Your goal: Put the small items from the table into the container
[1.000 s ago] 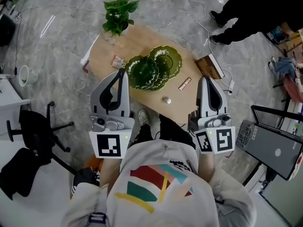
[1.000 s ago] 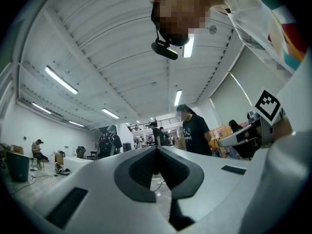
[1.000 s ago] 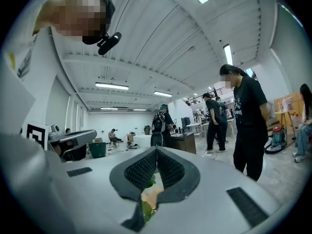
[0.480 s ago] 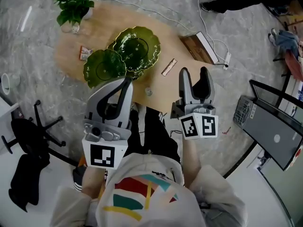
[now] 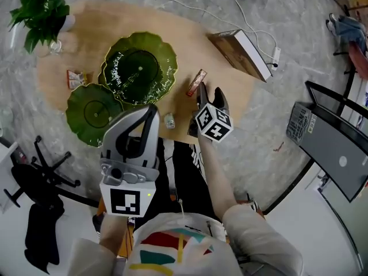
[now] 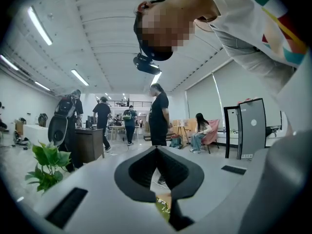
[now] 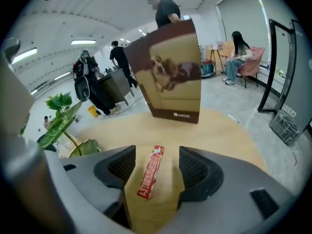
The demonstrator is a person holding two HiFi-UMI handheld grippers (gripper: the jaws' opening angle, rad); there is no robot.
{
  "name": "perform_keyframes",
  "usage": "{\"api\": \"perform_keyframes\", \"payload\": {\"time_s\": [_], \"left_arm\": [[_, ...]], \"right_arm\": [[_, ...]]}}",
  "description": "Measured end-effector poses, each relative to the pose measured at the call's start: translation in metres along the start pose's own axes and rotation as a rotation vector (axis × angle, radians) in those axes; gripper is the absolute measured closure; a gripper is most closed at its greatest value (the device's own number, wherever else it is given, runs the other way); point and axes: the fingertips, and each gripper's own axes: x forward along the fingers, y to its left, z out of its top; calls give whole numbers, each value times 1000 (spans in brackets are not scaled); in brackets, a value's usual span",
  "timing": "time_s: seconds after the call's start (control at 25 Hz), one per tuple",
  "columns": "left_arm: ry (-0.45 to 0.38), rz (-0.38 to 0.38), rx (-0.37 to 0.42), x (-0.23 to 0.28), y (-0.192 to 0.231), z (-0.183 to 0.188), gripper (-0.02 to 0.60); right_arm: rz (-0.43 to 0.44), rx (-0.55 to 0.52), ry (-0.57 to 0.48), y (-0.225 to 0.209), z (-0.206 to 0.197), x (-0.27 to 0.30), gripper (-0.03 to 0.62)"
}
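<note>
A red snack bar [image 5: 196, 83] lies on the wooden table [image 5: 230, 91], right of two green leaf-shaped dishes [image 5: 140, 66]. My right gripper [image 5: 210, 95] is tilted down over the table's near edge. Its jaws are open and the bar [image 7: 150, 172] lies lengthwise between them, untouched by the pads. A small pale item [image 5: 169, 120] sits at the table's front edge, and a small packet [image 5: 75, 78] lies left of the dishes. My left gripper [image 5: 150, 109] hovers in front of the table, shut and empty. In its own view, the left gripper [image 6: 157, 152] points level into the room.
A brown box [image 5: 240, 52] stands at the table's right end and rises just beyond the bar in the right gripper view [image 7: 170, 77]. A potted plant [image 5: 40, 10] is at the far left. A black office chair [image 5: 40, 177] stands left of me. Several people stand in the room beyond.
My right gripper has dropped to the table, tipped downward and opened, and the red bar now lies between its jaws. My left gripper has also come lower, still shut.
</note>
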Motion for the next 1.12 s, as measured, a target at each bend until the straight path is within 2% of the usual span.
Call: {"api": "perform_keyframes", "payload": {"time_s": [0.2, 0.32, 0.52, 0.6, 0.68, 0.84, 0.96, 1.12], "left_arm": [[50, 7, 19, 5, 3, -32, 574], [74, 32, 0, 4, 8, -41, 574], [79, 57, 11, 6, 20, -41, 574], [77, 66, 11, 5, 25, -39, 574], [76, 74, 15, 3, 27, -37, 574], [76, 88, 32, -4, 27, -32, 574], [73, 104, 25, -12, 29, -25, 573], [34, 172, -21, -22, 42, 1, 574]], "right_arm": [[-11, 27, 92, 2, -32, 32, 307], [-35, -14, 142, 6, -47, 45, 309], [-143, -138, 184, 9, -54, 53, 316], [-157, -143, 204, 11, -54, 54, 331], [-151, -140, 221, 13, -54, 56, 359], [-123, -188, 239, 16, -54, 58, 469], [-106, -234, 271, 20, -56, 60, 479], [-95, -249, 283, 20, -45, 50, 480]]}}
